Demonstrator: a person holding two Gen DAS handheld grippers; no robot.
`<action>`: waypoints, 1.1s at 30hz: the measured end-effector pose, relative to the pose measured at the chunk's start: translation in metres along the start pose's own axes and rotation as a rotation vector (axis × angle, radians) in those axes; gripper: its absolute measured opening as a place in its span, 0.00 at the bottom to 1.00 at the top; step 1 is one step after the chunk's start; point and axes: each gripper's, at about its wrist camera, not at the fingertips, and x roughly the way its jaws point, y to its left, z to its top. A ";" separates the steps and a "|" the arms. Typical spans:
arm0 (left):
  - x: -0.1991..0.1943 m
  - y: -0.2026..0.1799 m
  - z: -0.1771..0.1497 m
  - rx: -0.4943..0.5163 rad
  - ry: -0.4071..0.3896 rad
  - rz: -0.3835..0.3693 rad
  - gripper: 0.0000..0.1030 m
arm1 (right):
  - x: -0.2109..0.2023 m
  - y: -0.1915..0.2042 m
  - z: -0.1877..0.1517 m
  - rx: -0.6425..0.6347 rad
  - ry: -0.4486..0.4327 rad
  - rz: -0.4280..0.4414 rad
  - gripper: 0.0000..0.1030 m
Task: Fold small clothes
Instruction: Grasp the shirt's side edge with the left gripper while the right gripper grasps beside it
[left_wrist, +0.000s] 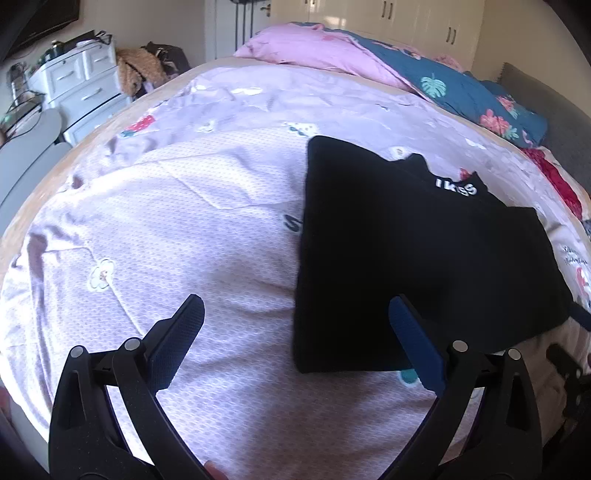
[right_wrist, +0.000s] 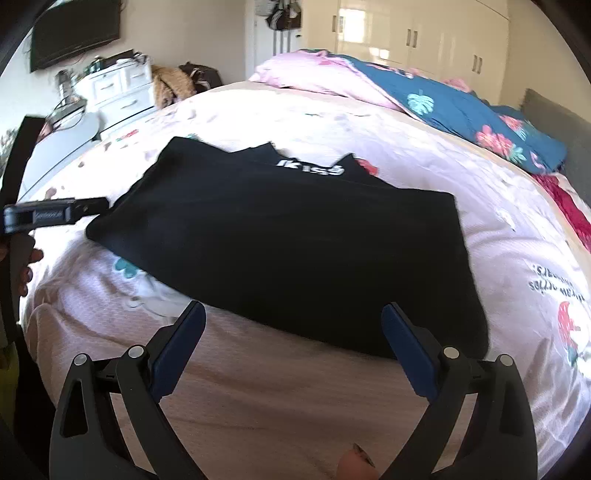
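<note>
Right wrist view: black folded shirt (right_wrist: 280, 236) flat on the flowery bedsheet (right_wrist: 498, 258). Right gripper (right_wrist: 293, 339) spread wide, empty, near the shirt's front edge; left gripper (left_wrist: 295, 332) spread too. Best to pinch both near corners evenly, then fold away.

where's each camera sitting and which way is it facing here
Left wrist: sits on the left gripper, facing down over the bed; the black garment lies right of centre; open fingers, a fingertip at the bottom edge.
Right wrist: sits on the right gripper, facing the black garment head-on; open fingers, the left gripper and a hand at left.
Shared: garment, bed, blue pillow, white drawers.
</note>
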 end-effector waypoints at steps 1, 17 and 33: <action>0.001 0.003 0.001 -0.009 0.001 0.003 0.91 | 0.002 0.007 0.001 -0.015 0.000 0.004 0.93; 0.027 0.033 0.039 -0.109 0.027 0.026 0.91 | 0.044 0.122 0.029 -0.293 -0.016 0.030 0.93; 0.059 0.011 0.080 -0.063 0.030 0.004 0.91 | 0.092 0.161 0.052 -0.361 -0.013 -0.020 0.93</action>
